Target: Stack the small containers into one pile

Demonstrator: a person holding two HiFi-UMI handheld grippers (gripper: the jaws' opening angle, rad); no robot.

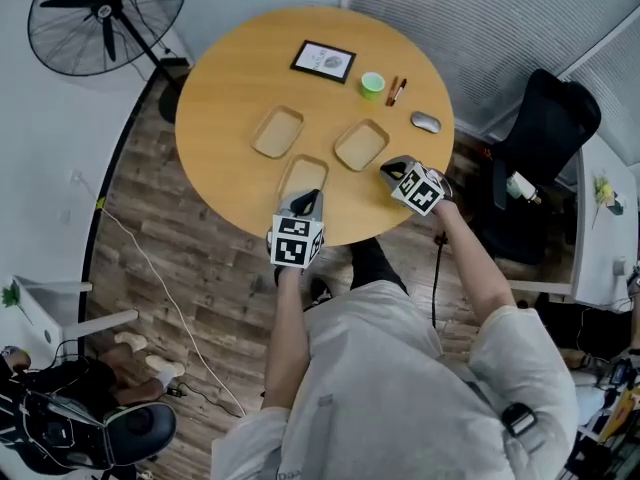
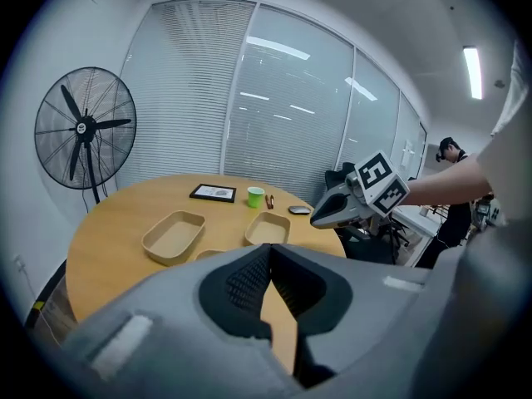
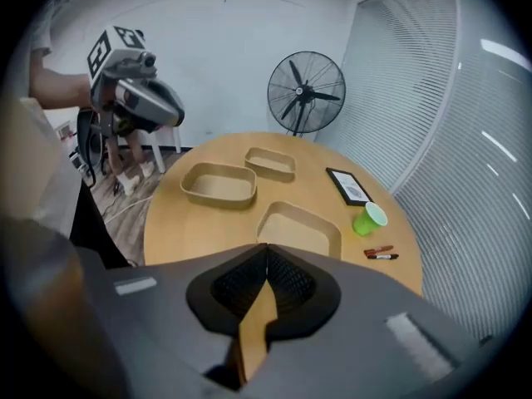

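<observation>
Head view: three small containers (image 1: 361, 145) lie separate on the desk (image 1: 230, 78), nothing stacked yet; left gripper (image 1: 312, 200) and right gripper (image 1: 386, 171) fingers together, empty.

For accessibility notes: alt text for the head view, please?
From above, a person holds the left gripper and right gripper over the near edge of a round wooden table with three separate tan containers. A green cup, framed picture and mouse lie beyond.
</observation>
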